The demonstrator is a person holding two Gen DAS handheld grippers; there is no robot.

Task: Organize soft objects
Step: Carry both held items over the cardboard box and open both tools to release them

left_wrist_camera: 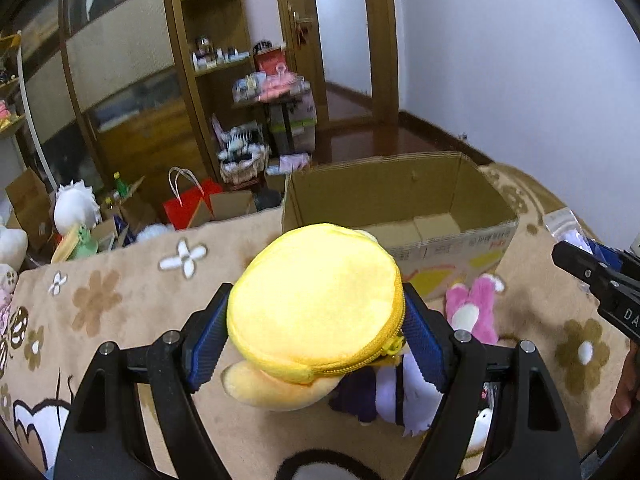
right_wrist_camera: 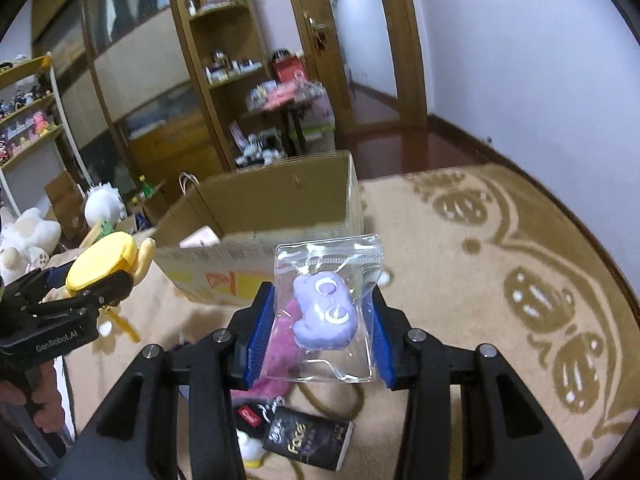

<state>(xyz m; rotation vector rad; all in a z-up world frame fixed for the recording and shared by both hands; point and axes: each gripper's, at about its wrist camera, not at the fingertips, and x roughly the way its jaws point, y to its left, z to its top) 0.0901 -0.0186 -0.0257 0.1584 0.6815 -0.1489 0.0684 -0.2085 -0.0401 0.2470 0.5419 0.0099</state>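
My left gripper (left_wrist_camera: 316, 320) is shut on a round yellow plush pouch (left_wrist_camera: 316, 300) with a zipper, held above the beige flowered blanket (left_wrist_camera: 120, 300). In the right wrist view the same pouch (right_wrist_camera: 104, 264) and left gripper (right_wrist_camera: 86, 284) appear at the left edge. My right gripper (right_wrist_camera: 324, 320) is shut on a clear zip bag (right_wrist_camera: 332, 320) that holds a small purple soft toy (right_wrist_camera: 324, 312). An open cardboard box (left_wrist_camera: 460, 236) stands on the blanket just beyond both grippers. A pink plush (left_wrist_camera: 476, 308) lies on the blanket in front of the box.
A black packet (right_wrist_camera: 308, 438) and a small white toy (right_wrist_camera: 250, 450) lie on the blanket below my right gripper. Off the blanket's left edge are white plush toys (left_wrist_camera: 74, 206), a red paper bag (left_wrist_camera: 188, 204) and boxes. Wooden shelves (left_wrist_camera: 216, 40) and a doorway (left_wrist_camera: 344, 40) stand behind.
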